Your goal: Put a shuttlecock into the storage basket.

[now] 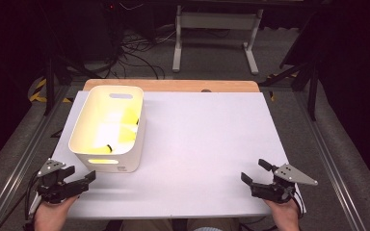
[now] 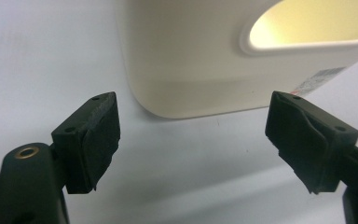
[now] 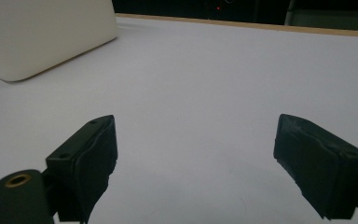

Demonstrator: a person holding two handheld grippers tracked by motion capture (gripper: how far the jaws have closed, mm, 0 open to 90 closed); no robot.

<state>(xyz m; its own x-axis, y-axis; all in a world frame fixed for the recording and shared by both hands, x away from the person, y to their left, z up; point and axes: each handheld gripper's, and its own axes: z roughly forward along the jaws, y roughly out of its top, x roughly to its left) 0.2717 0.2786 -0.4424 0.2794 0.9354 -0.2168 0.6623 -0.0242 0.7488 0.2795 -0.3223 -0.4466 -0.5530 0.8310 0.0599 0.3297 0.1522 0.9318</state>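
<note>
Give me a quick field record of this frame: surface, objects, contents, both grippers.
surface: white board on a wooden table
bin: cream, handle cutouts, on the board's left side
bin contents: yellow items with black marks, type unclear
left gripper: open, empty, near the bin's front corner
right gripper: open, empty, over bare board at near right

Cream plastic bin point(image 1: 125, 159) with handle slots sitting on white tabletop point(image 1: 207, 144), left side; yellow items point(image 1: 125, 120) lying inside; white metal frame point(image 1: 217, 29), black cables point(image 1: 135, 48) lying behind.
</note>
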